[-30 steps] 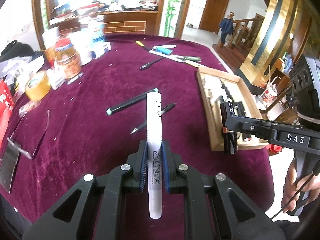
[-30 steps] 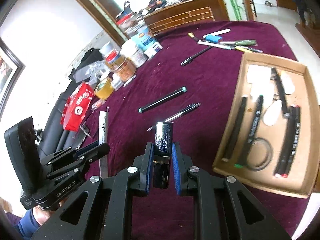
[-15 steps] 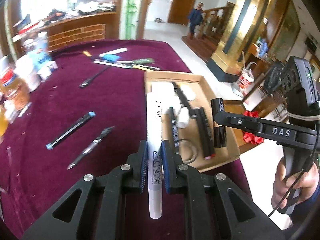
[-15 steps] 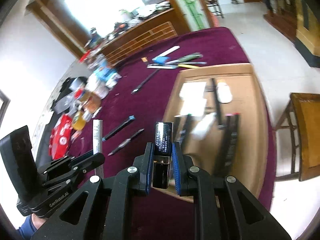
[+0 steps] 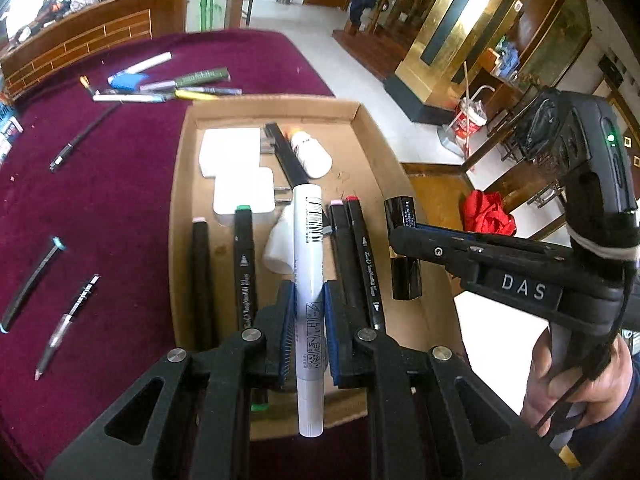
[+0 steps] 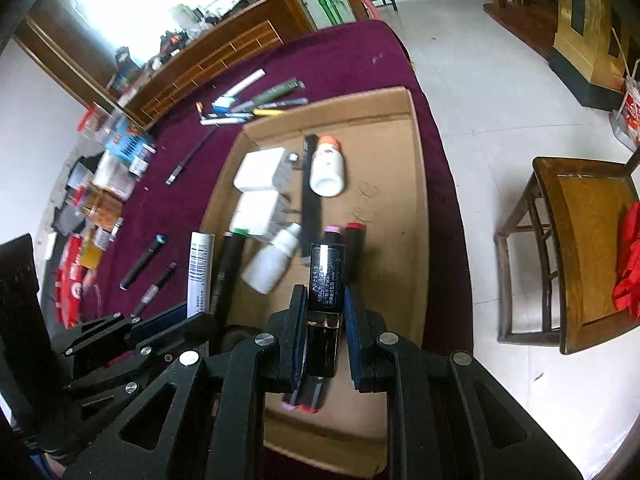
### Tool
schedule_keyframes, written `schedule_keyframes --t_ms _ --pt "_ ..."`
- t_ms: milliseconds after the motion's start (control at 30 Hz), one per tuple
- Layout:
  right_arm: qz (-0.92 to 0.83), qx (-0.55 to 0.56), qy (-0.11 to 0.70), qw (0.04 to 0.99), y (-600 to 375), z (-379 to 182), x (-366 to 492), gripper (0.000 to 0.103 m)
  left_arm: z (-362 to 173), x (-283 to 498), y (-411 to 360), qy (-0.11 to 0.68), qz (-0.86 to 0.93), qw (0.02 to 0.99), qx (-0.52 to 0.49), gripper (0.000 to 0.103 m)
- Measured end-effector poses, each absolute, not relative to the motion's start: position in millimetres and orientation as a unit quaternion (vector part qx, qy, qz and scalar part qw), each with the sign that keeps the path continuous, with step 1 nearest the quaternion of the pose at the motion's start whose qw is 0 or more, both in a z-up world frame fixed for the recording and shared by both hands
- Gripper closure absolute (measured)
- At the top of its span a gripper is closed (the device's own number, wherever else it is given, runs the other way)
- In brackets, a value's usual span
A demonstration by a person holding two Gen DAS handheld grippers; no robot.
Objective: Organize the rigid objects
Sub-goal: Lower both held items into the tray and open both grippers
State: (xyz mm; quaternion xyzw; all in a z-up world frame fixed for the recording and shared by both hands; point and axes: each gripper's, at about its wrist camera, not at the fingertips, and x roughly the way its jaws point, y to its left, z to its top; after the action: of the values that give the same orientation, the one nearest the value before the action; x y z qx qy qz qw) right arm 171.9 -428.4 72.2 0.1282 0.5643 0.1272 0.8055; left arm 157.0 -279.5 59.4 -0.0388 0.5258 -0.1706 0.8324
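So the white marker (image 5: 307,280) is clamped in the left gripper (image 5: 307,332), black tube (image 6: 326,280) pinched in the right gripper (image 6: 325,332), both over the cardboard tray (image 5: 376,136), which holds black markers (image 5: 244,268), white bottles (image 6: 327,166) and white blocks (image 5: 230,152).
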Motion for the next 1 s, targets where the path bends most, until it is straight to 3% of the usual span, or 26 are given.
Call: schedule_keyframes --t_ms 833,1000 --pt "0.132 0.127 0.586 0.789 -432.9 54.8 170.7 0.084 30.0 156.2 -293.2 0.562 -0.158 0.810 -0.046 0.091" --pt "0.129 0.124 0.568 0.803 -429.8 71.8 161.6 0.080 36.5 148.2 -287.6 0.557 -0.161 0.813 -0.056 0.077"
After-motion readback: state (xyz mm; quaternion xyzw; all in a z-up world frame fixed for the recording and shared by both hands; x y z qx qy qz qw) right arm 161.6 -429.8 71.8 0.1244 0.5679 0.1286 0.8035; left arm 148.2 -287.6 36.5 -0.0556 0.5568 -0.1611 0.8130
